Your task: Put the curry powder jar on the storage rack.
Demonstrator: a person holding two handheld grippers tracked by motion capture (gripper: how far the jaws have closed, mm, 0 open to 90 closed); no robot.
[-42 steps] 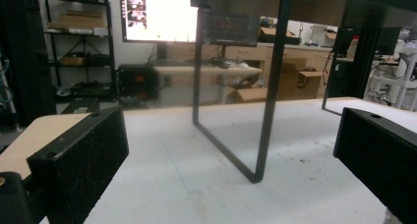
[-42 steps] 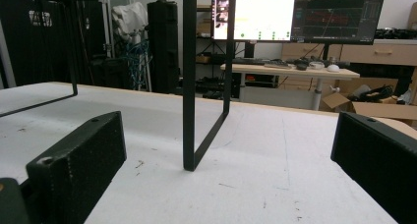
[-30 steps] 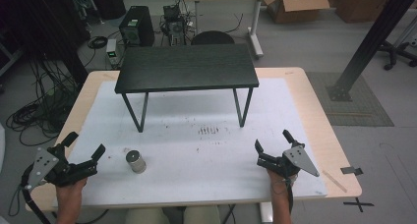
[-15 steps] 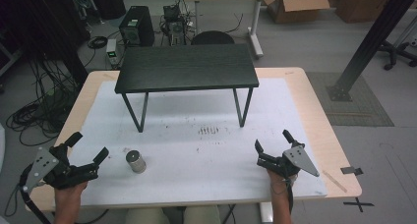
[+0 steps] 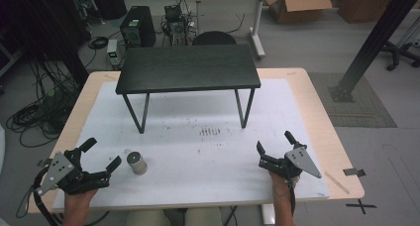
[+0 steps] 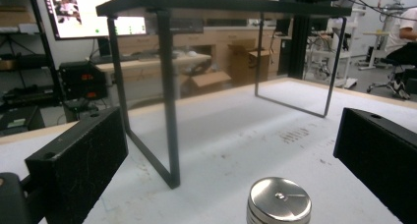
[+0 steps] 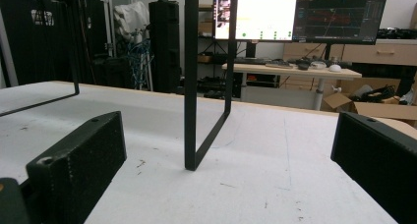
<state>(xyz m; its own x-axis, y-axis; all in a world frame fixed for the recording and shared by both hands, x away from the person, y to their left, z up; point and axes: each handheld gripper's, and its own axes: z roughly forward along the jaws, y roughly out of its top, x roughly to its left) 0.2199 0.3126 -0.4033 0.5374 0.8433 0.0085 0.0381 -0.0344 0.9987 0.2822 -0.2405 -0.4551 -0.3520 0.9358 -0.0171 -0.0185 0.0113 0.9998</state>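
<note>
Facing the steel cylinder point(image 5: 136, 162), left gripper point(image 5: 102, 159) fingers spread; right gripper point(image 5: 276, 147) fingers apart too.

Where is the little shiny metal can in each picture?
High view: the metal cylinder stands on the white mat near the lower left, just right of the open left gripper.
Left gripper view: bottom centre, between the two black jaws, top face showing.
Right gripper view: not in it.
Shared landmark: the small black table, whose legs rise in both gripper views.
</note>
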